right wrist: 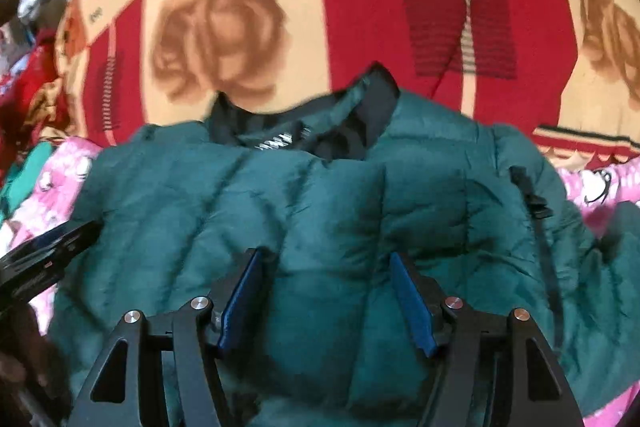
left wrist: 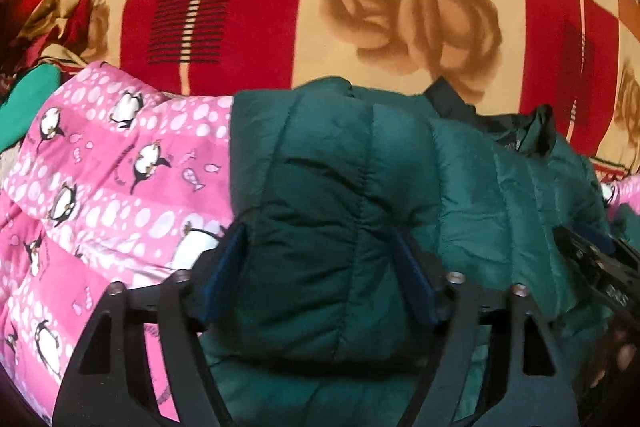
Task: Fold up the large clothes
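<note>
Your left gripper: jaws spread, puffy fold of green puffer jacket bulging between blue pads, grip unclear. Your right gripper: jaws apart, pads clear of fabric, hovering over jacket back below dark collar. Jacket lies atop pink penguin-print quilt, on red-and-cream rose-patterned blanket. Both views motion-blurred.

Red-and-cream rose-print blanket marked "love"; crumpled red and gold cloth alongside.
</note>
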A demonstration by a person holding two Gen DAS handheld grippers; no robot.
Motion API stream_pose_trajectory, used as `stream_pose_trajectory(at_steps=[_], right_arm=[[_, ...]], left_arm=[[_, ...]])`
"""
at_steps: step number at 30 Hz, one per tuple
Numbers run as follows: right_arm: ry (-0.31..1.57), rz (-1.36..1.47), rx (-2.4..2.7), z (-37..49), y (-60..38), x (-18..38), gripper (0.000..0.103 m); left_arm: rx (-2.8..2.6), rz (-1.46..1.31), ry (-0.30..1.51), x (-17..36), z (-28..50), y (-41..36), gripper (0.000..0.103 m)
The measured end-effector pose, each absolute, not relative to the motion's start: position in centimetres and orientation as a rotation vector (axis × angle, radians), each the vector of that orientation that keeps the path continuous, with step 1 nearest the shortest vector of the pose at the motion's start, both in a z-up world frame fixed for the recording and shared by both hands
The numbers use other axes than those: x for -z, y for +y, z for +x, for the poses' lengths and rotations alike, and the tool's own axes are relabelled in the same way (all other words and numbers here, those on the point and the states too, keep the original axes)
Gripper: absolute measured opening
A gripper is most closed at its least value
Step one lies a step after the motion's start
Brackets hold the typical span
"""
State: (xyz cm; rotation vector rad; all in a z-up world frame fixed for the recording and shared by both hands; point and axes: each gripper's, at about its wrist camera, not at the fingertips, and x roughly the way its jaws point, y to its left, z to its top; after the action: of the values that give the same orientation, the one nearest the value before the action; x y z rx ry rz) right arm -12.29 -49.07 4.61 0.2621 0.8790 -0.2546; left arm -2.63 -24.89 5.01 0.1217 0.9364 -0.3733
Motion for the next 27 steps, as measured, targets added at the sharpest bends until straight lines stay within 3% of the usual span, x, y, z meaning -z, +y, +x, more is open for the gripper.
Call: stream_pose_trajectory(at_steps=[8,13,21,27], right_arm=[[0.891,0.297,0.282,-12.5,-51.1,-3.8,0.067],[0.829,0.322,0.309,-16.8,-51.8,-6.2,0.067],[0.935,0.296,0.374,-18.5,-53.0,-3.8,0.067],[0.845,0.296,0.381,-20.8,-52.6,-6.0,0.067]], left_arm=[[0.376,0.044,0.956,-4.0,-2.1,-24.5,0.085],[0.369,0.032,0.95,-3.8,-2.3,-24.4,0.086],[0.336,0.048,0.94,-4.4,-3.5,-24.5,0.089],[0.353,0.026,0.893,-6.9,-5.4,-23.8,0.089]])
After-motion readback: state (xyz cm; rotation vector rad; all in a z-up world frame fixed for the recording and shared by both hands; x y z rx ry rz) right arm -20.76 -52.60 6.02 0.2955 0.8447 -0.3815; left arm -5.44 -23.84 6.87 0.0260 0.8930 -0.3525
